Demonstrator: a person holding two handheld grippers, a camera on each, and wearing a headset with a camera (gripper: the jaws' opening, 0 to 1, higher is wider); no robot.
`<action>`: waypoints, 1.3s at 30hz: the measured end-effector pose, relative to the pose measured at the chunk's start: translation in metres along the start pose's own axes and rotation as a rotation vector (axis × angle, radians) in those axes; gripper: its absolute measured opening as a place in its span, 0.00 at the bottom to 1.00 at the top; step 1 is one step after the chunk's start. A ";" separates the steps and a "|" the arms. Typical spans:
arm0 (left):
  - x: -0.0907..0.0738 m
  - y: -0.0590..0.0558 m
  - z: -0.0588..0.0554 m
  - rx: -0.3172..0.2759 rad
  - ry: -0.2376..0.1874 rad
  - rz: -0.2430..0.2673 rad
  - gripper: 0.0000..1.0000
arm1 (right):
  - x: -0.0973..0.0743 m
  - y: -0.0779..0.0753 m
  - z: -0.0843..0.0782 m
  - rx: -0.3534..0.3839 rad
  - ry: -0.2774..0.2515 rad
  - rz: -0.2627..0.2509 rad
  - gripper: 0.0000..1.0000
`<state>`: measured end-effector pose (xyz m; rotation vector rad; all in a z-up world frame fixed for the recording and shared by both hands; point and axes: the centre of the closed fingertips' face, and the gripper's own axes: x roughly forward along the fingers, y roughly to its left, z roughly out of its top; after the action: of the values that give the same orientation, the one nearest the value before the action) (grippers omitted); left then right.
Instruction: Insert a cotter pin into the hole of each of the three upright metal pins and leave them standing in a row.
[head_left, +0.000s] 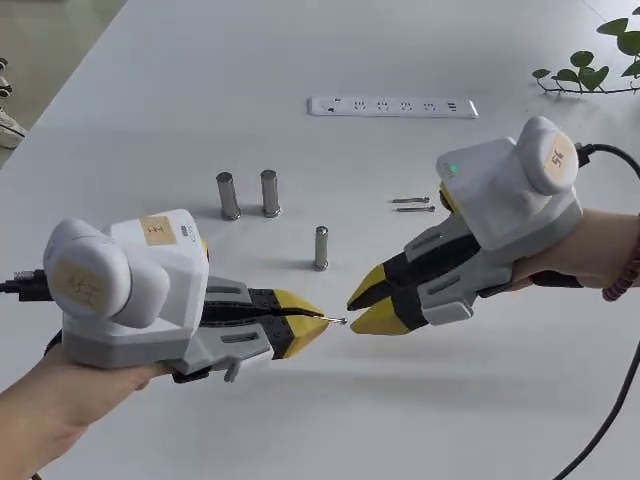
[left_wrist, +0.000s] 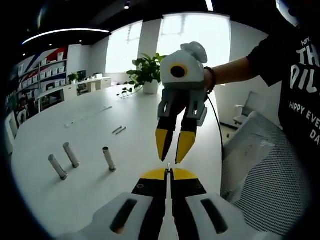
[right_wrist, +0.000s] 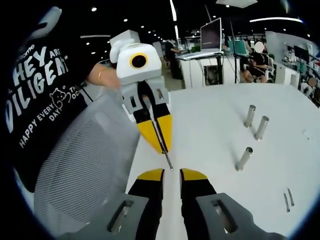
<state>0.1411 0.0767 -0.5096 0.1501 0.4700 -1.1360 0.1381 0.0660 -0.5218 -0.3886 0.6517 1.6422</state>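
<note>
Pinching 1 cotter pin (head_left: 336, 321) in their closed tips, the left tongs (head_left: 318, 322) hold it out in mid-air toward the right tongs (head_left: 352, 311), which are slightly open just short of its free end, likely for a regrip. 3 metal pins (head_left: 270, 192) stand upright on the table (head_left: 200, 80), with 2 spare cotter pins (head_left: 412, 205) lying beyond them.

White table (head_left: 200, 100): metal pins (head_left: 270, 193), cotter pins (head_left: 412, 205), power strip (head_left: 392, 106)
</note>
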 end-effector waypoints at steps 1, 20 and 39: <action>0.000 -0.003 0.000 0.003 -0.001 -0.012 0.00 | 0.000 0.002 0.000 0.001 -0.003 0.009 0.07; 0.003 -0.023 0.006 0.018 -0.042 -0.101 0.00 | 0.003 0.024 -0.004 -0.024 0.014 0.108 0.00; 0.005 -0.016 -0.003 0.060 -0.015 -0.061 0.05 | 0.000 0.016 -0.009 -0.167 0.113 0.057 0.00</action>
<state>0.1280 0.0664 -0.5125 0.1804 0.4295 -1.2112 0.1213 0.0598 -0.5258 -0.5919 0.6156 1.7446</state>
